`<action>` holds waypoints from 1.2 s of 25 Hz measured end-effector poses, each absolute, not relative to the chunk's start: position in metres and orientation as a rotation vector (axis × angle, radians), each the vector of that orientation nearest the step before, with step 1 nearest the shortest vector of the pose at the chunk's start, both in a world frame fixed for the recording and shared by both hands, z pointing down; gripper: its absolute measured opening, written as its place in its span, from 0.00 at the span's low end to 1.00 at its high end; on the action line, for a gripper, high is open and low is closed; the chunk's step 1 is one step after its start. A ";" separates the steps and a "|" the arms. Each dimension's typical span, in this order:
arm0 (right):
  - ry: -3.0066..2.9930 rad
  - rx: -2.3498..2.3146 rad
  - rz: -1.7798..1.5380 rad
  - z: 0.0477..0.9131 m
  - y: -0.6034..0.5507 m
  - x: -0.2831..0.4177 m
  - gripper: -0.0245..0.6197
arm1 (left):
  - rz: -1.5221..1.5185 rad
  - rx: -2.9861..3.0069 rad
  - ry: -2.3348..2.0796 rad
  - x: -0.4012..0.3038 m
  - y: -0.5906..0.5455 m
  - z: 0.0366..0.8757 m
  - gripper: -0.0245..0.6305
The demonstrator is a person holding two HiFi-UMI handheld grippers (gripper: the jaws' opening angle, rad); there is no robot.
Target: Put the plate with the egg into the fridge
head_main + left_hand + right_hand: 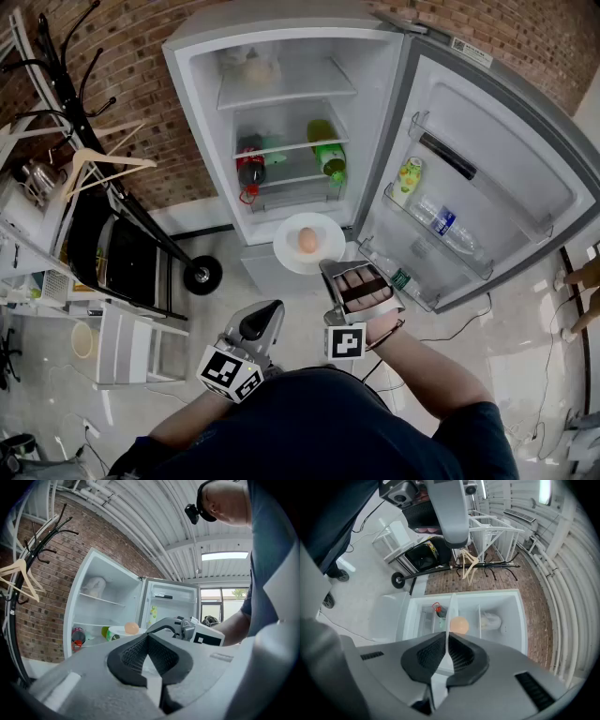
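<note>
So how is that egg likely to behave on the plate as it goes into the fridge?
The egg lies loose on a shallow plate, so it would probably roll if tilted. The right hand-held gripper pinches only the rim, so the plate may sag or wobble. Likely fragile if it drops.

Wall: I see a red brick wall [141, 103].
Floor: pale, glossy floor [511, 328].
Left: black coat rack [141, 220], wooden hanger [103, 161].
Light: ceiling light [225, 555], window [224, 601].

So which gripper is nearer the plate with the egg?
Right. The right gripper is clamped on the near rim of the plate; the left gripper, shut and empty, hangs back beside the person, clear of it.
</note>
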State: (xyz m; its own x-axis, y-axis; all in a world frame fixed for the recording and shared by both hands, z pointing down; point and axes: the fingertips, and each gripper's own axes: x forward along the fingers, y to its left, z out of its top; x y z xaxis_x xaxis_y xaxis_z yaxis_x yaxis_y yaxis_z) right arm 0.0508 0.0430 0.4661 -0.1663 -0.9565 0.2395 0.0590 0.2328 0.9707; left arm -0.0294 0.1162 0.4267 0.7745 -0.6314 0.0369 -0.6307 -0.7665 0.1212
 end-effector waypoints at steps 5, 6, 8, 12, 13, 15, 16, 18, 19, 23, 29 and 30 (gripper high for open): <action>-1.407 0.918 -1.183 0.465 0.040 0.051 0.07 | 0.002 2.840 -1.015 -0.027 0.116 0.430 0.04; -1.411 0.916 -1.183 0.466 0.041 0.050 0.07 | 0.006 2.839 -1.018 -0.027 0.117 0.431 0.04; -1.413 0.909 -1.179 0.468 0.041 0.051 0.07 | 0.010 2.833 -1.020 -0.026 0.117 0.433 0.04; -1.404 0.915 -1.189 0.467 0.040 0.053 0.07 | 0.020 2.834 -1.022 -0.023 0.118 0.433 0.04; -1.403 0.920 -1.195 0.465 0.040 0.054 0.07 | 0.023 2.833 -1.025 -0.021 0.118 0.434 0.04; -1.401 0.914 -1.199 0.466 0.038 0.057 0.07 | 0.026 2.829 -1.031 -0.018 0.118 0.434 0.04; -1.400 0.910 -1.202 0.466 0.037 0.058 0.07 | 0.028 2.827 -1.036 -0.016 0.117 0.434 0.04; -1.406 0.915 -1.212 0.463 0.034 0.060 0.07 | 0.031 2.823 -1.048 -0.012 0.117 0.434 0.04; -1.409 0.916 -1.216 0.462 0.032 0.062 0.07 | 0.033 2.821 -1.056 -0.011 0.116 0.434 0.04; -1.426 0.907 -1.229 0.464 0.024 0.069 0.07 | 0.039 2.803 -1.111 -0.004 0.113 0.435 0.04; -1.479 0.894 -1.250 0.470 0.008 0.074 0.07 | 0.035 2.747 -1.212 0.002 0.107 0.444 0.04; -1.484 0.891 -1.253 0.471 0.005 0.074 0.07 | 0.036 2.738 -1.225 0.001 0.106 0.445 0.04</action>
State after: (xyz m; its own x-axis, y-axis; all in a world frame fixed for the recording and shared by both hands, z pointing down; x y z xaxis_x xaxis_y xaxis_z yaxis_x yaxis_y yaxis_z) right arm 0.0736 0.0047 0.4710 -0.2691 -0.9398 0.2104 0.0502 0.2044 0.9776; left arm 0.0011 0.1058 0.4453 0.6677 -0.7402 0.0796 -0.7436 -0.6580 0.1189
